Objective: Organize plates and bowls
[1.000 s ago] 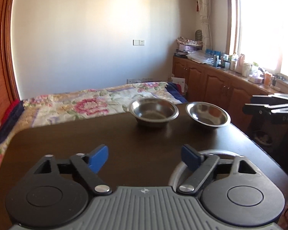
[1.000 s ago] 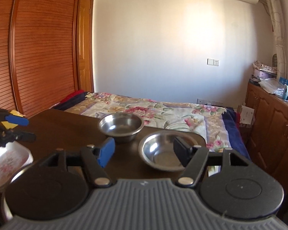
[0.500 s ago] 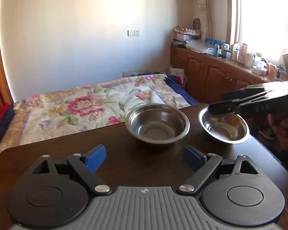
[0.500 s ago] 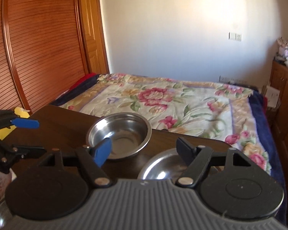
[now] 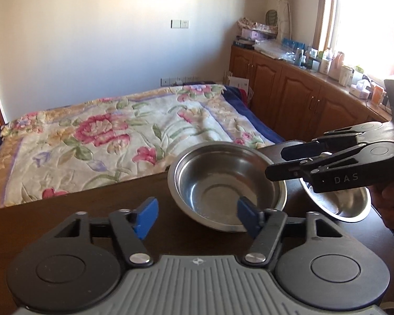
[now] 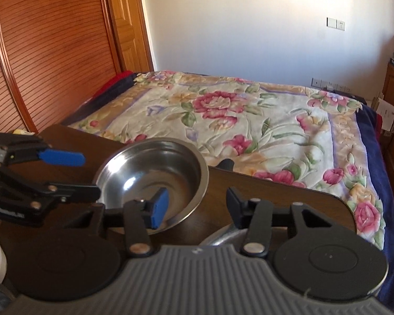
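Note:
A deep steel bowl (image 5: 228, 186) (image 6: 155, 173) stands near the far edge of the dark table (image 5: 65, 210). To its right sits a shallower steel bowl (image 5: 336, 204), half hidden behind my right gripper (image 5: 283, 161); only its rim (image 6: 223, 235) shows under that gripper in the right wrist view. My left gripper (image 5: 197, 218) is open, its right fingertip overlapping the deep bowl's near rim. My right gripper (image 6: 197, 204) is open too, its left pad over the deep bowl's near right rim. The left gripper (image 6: 81, 174) reaches in from the left.
A bed with a floral quilt (image 5: 105, 136) (image 6: 249, 120) lies just beyond the table's far edge. Wooden cabinets (image 5: 302, 97) with clutter run along the right wall under a window. A slatted wooden wardrobe (image 6: 52, 52) stands left. A hand (image 5: 391, 199) holds the right gripper.
Both grippers have moved forward and closed in on the deep bowl. The right gripper swung left over the shallow bowl, which has slipped beneath it. Both stayed open.

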Available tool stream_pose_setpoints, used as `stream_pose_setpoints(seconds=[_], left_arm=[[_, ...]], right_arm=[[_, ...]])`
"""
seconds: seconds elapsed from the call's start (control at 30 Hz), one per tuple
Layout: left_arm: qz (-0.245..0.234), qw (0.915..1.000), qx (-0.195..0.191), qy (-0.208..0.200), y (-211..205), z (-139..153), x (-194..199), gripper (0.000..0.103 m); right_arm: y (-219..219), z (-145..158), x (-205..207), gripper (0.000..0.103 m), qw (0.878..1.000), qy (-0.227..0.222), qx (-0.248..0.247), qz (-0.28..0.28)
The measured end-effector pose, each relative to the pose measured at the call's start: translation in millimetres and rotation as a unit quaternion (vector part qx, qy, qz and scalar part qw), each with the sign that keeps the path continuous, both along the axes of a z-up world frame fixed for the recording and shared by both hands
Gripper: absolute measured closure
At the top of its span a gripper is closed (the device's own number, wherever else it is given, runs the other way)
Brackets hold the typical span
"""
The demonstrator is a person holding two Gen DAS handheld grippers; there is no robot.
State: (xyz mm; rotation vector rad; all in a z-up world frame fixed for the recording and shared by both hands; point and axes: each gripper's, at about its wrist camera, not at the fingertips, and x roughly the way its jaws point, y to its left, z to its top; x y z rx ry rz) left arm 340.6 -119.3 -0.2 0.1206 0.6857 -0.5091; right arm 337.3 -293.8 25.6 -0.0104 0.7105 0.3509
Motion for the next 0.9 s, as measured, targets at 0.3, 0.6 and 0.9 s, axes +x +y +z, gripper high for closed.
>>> stream_pose_setpoints(seconds=[0.3,0.6,0.9], left_arm=[[0.001,0.9993,-0.022,0.031,-2.5,-12.3,16.9,0.045],[0.007,0.9971,-0.040,0.065,-2.0,-20.2,25.2,0.064],[0.008,0.9981,-0.037,0.048,1.8,-5.0,8.0,0.077]], right_arm=[[1.9,-7.2,13.9,0.067,0.999,0.035,0.017,-0.003],[5.2,-11.3,15.3,0.078,0.998,0.050,0.040,-0.003],[0.7,-2.5,4.6,0.084,0.997,0.048,0.055,-0.015]])
